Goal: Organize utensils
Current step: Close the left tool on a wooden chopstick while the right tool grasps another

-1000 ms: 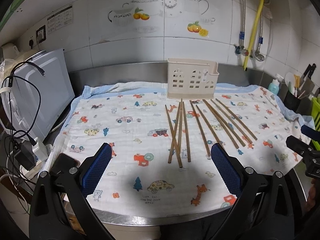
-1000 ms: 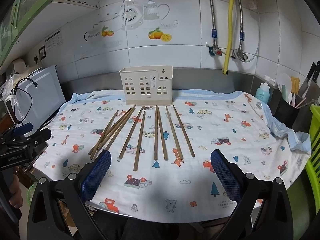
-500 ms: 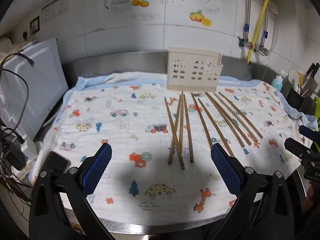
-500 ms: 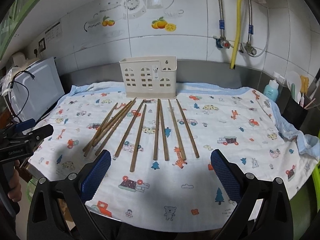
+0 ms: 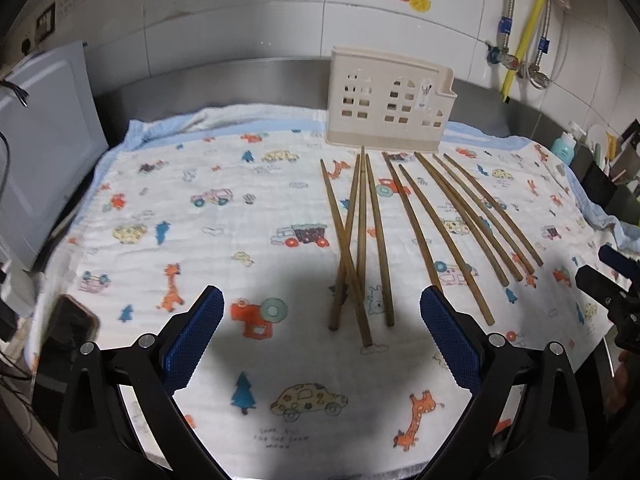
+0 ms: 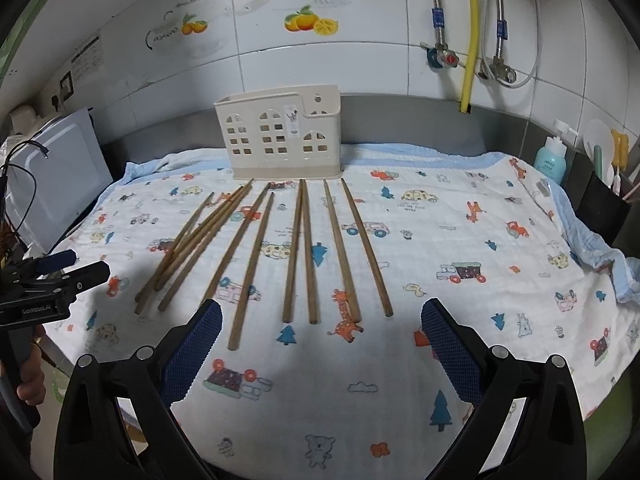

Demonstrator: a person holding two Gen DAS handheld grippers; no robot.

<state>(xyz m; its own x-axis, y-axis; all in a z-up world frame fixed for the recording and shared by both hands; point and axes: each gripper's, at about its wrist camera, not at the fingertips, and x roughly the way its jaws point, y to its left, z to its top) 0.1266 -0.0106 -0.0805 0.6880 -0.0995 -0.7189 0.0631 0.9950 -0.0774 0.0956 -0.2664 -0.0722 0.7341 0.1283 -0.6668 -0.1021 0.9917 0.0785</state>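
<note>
Several wooden chopsticks lie fanned on a printed cloth; they also show in the right wrist view. A cream slotted utensil holder stands upright behind them, also in the right wrist view. My left gripper is open and empty, near the front ends of the left chopsticks. My right gripper is open and empty, just in front of the middle chopsticks. The left gripper shows at the left edge of the right wrist view; the right gripper shows at the right edge of the left wrist view.
A white appliance with cables stands at the left. A teal bottle and a black pot of utensils stand at the right. A yellow pipe and taps run down the tiled wall. A phone lies at the cloth's left front.
Both grippers have moved forward and lower toward the chopsticks. Both stay open and empty. Nothing on the cloth has moved.
</note>
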